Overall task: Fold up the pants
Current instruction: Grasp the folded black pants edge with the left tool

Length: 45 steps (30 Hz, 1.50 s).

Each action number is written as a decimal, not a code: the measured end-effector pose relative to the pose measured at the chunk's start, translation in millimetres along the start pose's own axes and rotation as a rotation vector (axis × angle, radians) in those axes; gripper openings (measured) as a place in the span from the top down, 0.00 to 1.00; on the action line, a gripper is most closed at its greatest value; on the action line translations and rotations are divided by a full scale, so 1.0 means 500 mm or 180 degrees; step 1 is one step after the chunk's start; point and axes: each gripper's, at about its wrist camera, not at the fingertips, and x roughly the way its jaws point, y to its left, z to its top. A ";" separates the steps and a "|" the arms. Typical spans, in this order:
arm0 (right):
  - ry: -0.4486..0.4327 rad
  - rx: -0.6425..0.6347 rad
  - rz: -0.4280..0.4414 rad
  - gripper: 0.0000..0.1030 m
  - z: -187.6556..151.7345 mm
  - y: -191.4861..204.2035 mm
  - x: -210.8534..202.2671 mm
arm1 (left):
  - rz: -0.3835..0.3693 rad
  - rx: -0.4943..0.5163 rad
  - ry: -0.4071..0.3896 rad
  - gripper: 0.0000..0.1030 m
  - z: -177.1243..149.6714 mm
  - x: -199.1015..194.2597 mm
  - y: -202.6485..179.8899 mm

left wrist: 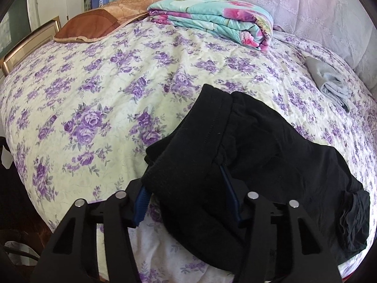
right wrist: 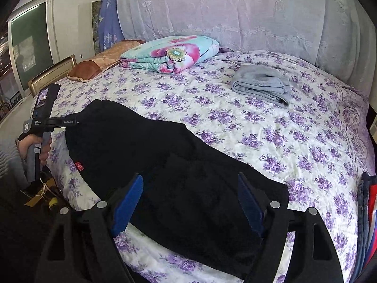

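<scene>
Where black pants [right wrist: 169,165] lie on bedspread [right wrist: 271,122], both grippers' jaws spread wide, straddling them.

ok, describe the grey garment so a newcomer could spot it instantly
Start at the purple-flowered bedspread. Toward the lace-draped headboard, right of the folded turquoise floral quilt, lies the grey garment. It is the only plain grey piece, folded, apart from the black pants.

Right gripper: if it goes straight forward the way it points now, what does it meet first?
Probably the black pants, which already lie between the open fingers of the right gripper. Beyond them is only the bedspread; depth is unclear.
</scene>
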 end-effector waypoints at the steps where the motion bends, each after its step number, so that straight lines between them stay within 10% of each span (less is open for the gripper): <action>1: 0.0001 -0.0004 0.0003 0.22 0.000 -0.001 0.001 | -0.0006 -0.0004 -0.0010 0.52 0.001 -0.002 0.001; 13: -0.0014 0.0073 0.0016 0.21 -0.004 -0.004 0.005 | -0.0075 0.0039 -0.0088 0.72 0.006 -0.025 -0.011; 22: -0.0005 0.0124 0.0021 0.21 -0.007 -0.013 0.010 | -0.0254 -0.0334 0.0046 0.53 -0.007 0.008 0.032; 26: 0.0010 0.0101 0.0024 0.21 -0.007 -0.008 0.009 | -0.0557 -0.0597 0.0054 0.64 -0.014 0.016 0.062; 45: -0.0052 0.0359 -0.0030 0.21 -0.035 -0.051 -0.001 | -0.0981 0.0252 -0.0638 0.79 0.074 -0.212 -0.110</action>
